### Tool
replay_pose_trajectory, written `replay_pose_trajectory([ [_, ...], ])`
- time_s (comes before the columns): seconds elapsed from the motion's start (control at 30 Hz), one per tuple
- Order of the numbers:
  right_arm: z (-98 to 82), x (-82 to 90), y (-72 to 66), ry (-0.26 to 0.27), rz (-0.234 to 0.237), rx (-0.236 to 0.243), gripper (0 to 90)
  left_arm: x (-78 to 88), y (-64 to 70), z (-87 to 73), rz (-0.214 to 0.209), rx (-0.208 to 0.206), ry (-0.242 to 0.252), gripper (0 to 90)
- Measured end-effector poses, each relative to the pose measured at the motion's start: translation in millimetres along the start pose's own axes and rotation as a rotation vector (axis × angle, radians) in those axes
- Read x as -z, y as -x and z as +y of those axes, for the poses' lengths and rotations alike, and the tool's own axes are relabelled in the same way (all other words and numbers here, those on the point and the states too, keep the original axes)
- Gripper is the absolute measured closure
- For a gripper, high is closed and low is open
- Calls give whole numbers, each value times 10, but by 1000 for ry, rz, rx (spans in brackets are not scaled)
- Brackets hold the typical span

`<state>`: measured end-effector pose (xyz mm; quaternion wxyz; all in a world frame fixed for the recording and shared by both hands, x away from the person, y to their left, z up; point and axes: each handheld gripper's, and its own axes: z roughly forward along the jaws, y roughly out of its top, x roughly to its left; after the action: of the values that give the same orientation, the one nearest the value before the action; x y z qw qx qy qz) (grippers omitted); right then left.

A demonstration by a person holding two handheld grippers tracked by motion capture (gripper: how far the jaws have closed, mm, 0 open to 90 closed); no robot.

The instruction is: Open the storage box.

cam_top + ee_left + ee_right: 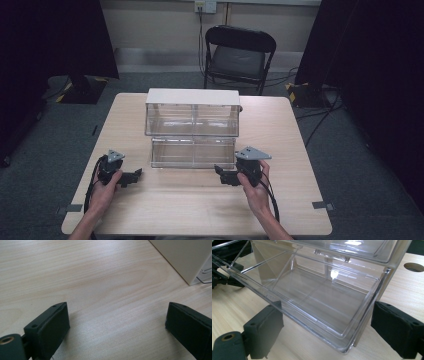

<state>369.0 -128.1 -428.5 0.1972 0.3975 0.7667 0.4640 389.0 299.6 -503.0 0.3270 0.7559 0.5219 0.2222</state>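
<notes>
Item: clear drawer cabinet, two tiers, white top and white side walls, transparent fronts.
Position: centre of the surface, toward 12 o'clock from both hands, its front facing the person.
Lower drawer: clear plastic drawer standing out from the cabinet front toward 6 o'clock; one thin partition inside; nothing visible in it. In the right gripper view the drawer shows its front corner between that tool's jaws.
Upper tier: flush with the cabinet body.
Left tongs: left tongs, held in the left hand at about 8 o'clock from the cabinet, low over bare wood, tips pointing to 3 o'clock. Jaws spread wide apart and holding nothing; the left gripper view has left tongs over wood grain, with the cabinet's white corner at 1 o'clock.
Right tongs: right tongs, held in the right hand at about 5 o'clock from the cabinet, tips pointing to 9 o'clock, just beside the drawer's front right corner. Jaws spread wide, one on each side of that corner; contact with the plastic cannot be told. Right tongs grip nothing.
Surface: pale wood grain, with a round hole behind the cabinet.
Surroundings: black folding chair at 12 o'clock beyond the surface; grey carpet floor.
</notes>
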Motion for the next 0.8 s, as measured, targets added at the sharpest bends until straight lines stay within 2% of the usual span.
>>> replay_pose_trajectory([
  [0.5,33,18,9,13,11,0,104,0,0,0,0,0,0,48],
  [0.6,43,16,9,11,-5,-12,123,0,0,0,0,0,0,48],
  [0.8,52,7,32,14,-3,-16,130,0,0,0,0,0,0,48],
])
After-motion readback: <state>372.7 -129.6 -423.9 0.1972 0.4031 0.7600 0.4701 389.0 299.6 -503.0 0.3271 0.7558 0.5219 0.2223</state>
